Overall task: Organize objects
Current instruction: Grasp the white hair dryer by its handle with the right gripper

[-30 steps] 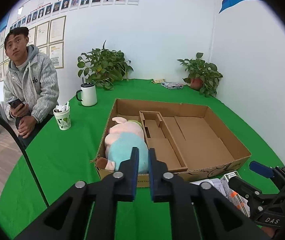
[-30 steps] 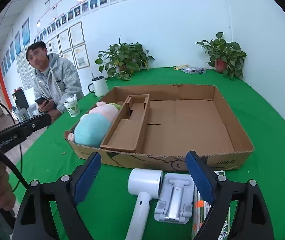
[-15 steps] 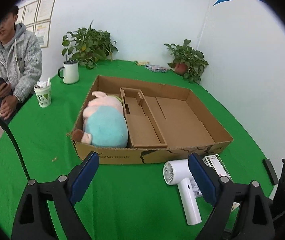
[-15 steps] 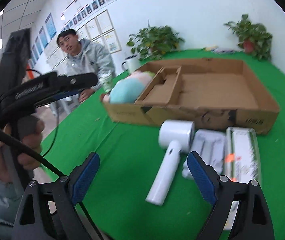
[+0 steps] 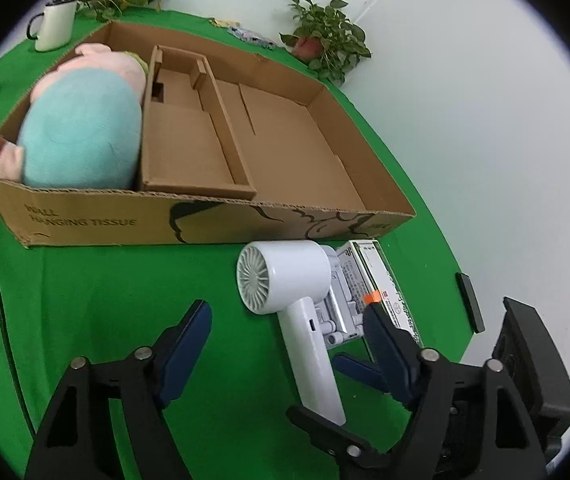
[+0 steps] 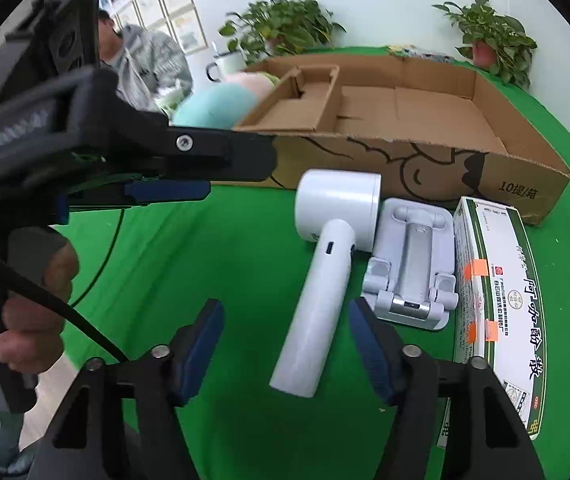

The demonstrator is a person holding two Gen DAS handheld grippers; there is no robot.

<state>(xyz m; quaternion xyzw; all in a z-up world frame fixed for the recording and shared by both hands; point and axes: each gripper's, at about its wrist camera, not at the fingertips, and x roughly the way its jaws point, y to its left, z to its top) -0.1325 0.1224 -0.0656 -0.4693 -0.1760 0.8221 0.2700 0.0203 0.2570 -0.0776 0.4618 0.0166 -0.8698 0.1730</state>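
white hair dryer (image 6: 327,256), green tablecloth (image 5: 97,292), teal-pink plush (image 5: 81,128)

A: What can't you make out?
B: The left claw (image 6: 133,192) hides the seated man's face (image 6: 105,36), and the plush toy (image 6: 221,106) looks blurred.
A: Anything else?
B: The hair dryer (image 5: 285,280) covers part of the phone stand (image 5: 339,304).

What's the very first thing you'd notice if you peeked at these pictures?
Probably the white hair dryer lying on the green table, right in front of the open right tongs, with a gray stand and a green-and-white box beside it. Next, the big blue and pink plush toy tucked into the left end of the cardboard box behind them.
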